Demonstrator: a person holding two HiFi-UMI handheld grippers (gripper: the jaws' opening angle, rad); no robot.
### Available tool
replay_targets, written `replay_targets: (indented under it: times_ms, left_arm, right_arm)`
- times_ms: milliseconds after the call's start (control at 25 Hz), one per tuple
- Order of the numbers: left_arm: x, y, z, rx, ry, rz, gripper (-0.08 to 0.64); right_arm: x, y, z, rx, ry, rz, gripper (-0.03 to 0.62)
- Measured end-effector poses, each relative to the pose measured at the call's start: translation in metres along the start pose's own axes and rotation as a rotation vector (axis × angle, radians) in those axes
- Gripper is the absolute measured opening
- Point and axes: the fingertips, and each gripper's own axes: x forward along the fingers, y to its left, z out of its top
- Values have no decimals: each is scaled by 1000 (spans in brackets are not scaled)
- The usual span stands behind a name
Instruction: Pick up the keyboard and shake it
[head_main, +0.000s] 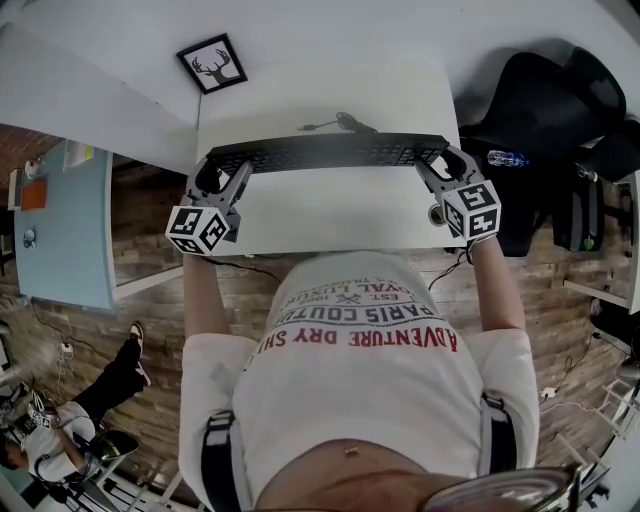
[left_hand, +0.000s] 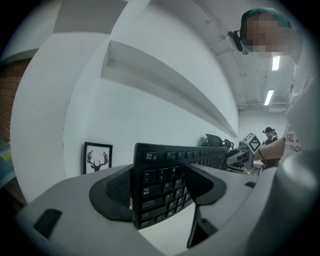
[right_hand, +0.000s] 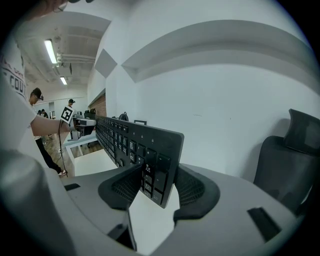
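Keyboard (head_main: 325, 152) tipped on edge, spanning the white table (head_main: 330, 220) from left edge to right edge; we see left gripper (head_main: 220, 173) and right gripper (head_main: 440, 166) each pinching one end.

White T-shirt (head_main: 360, 400), red lettering (head_main: 372, 339), black straps (head_main: 217, 462)

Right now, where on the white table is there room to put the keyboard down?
The biggest free patch is the table on the person's side of the keyboard, between the left claw and right claw. Behind the keyboard it is bare too, except a cable. Right of the table is crowded: a black chair and a bottle.
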Motion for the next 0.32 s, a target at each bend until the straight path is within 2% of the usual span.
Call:
replay_targets:
  times_ms: [320]
  left_arm:
    - [5, 4, 4, 7, -2, -8, 311]
  right_arm:
    - [0, 0, 1, 9, 0, 2, 219]
